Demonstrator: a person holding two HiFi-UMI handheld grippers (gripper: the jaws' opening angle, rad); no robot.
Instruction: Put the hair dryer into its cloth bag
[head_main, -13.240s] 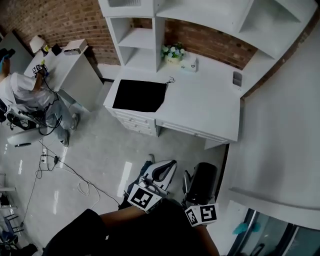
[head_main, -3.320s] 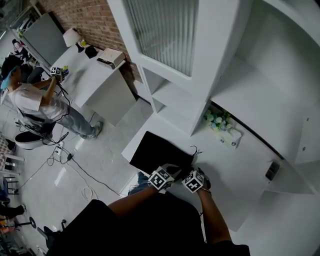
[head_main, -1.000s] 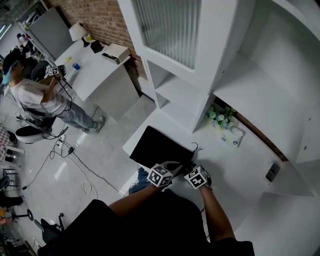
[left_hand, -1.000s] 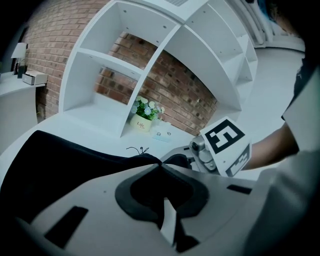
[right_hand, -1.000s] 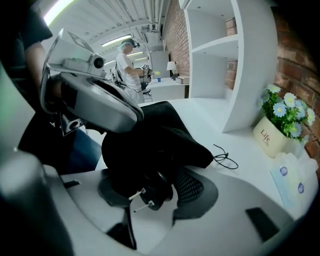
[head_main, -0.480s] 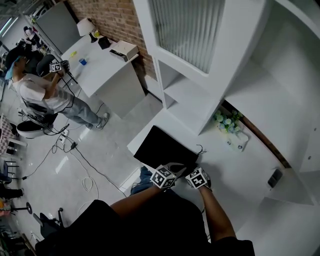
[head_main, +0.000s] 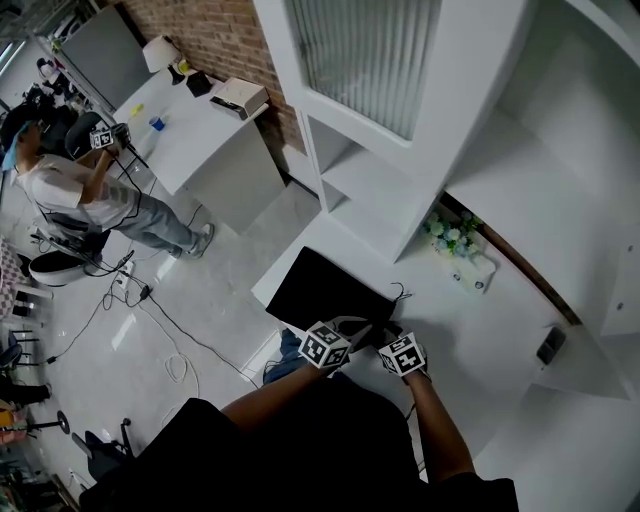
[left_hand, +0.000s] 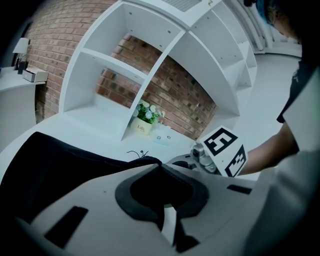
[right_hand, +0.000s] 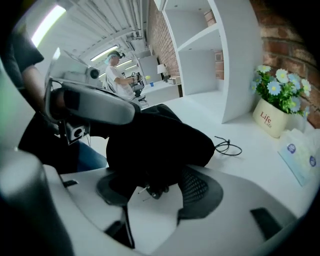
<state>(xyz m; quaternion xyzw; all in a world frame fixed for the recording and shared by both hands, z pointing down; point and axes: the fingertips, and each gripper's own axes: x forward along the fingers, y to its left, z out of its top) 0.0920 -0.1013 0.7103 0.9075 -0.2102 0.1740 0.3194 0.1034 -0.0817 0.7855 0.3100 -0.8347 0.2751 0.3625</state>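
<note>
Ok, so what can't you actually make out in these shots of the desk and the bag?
Hair dryer: in no view; the black cloth bag is opaque, so whether it is inside cannot be told.
Bag mouth: left gripper view, the left tool, shut on the cloth, blocks it.
Shiny bit at the bag's edge: right gripper view, too small and dark to name.

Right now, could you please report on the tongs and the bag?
Left tongs shut on cloth bag edge. Right tongs opening just now, bag's bulge between them. Hair dryer not visible. Drawstring lies loose beside it.
</note>
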